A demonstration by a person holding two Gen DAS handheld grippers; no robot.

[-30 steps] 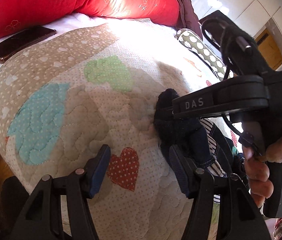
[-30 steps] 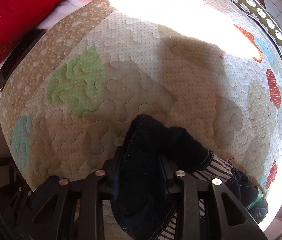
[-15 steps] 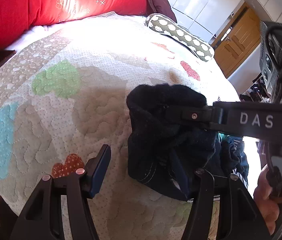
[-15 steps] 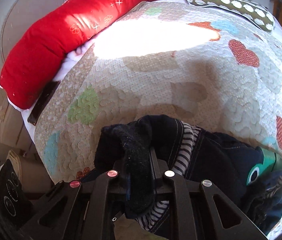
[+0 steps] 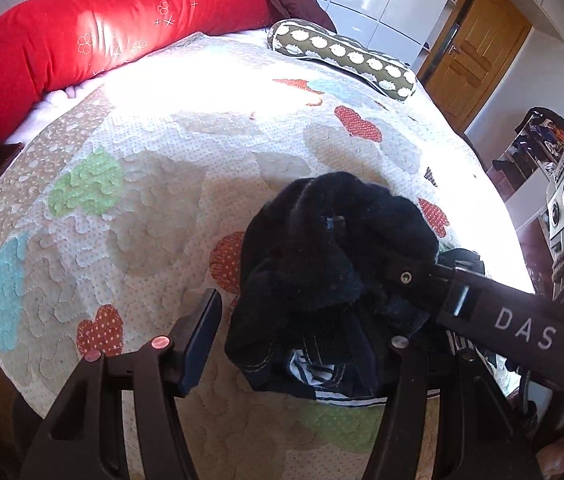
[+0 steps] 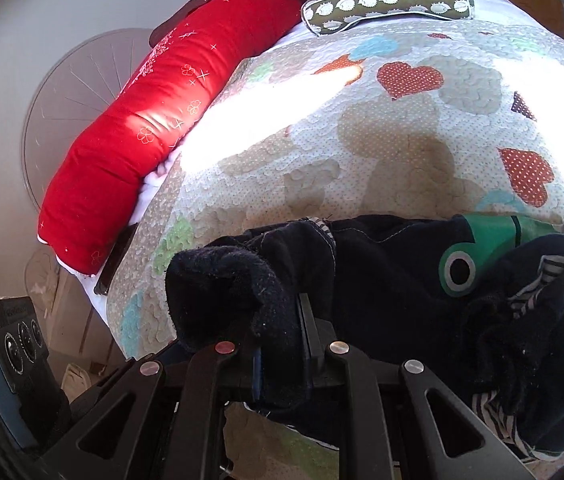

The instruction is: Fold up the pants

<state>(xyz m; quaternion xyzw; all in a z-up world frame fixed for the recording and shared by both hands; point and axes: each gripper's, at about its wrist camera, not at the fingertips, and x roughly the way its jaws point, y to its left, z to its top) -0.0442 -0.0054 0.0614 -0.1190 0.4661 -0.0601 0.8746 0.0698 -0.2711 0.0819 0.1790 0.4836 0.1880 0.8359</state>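
The dark navy pants (image 6: 402,280) with a striped lining and a green eye print lie bunched on the quilted bed. My right gripper (image 6: 282,356) is shut on a dark cuff end of the pants and holds it up. In the left wrist view the right gripper (image 5: 366,240) reaches in from the right, buried in the bunched pants (image 5: 322,264). My left gripper (image 5: 294,344) is open; its left finger (image 5: 198,340) stands clear of the cloth and the right one is hidden behind the hanging pants.
The heart-patterned quilt (image 5: 162,184) covers the bed. A red bolster (image 5: 102,36) and a green spotted pillow (image 5: 342,56) lie at the far edge. A wooden door (image 5: 478,52) and a shelf stand to the right. A dark phone (image 6: 116,256) lies beside the bolster.
My right gripper has lifted the pants cuff and swung right, so more of the pants shows. My left gripper has turned toward the bunched pants and stays open.
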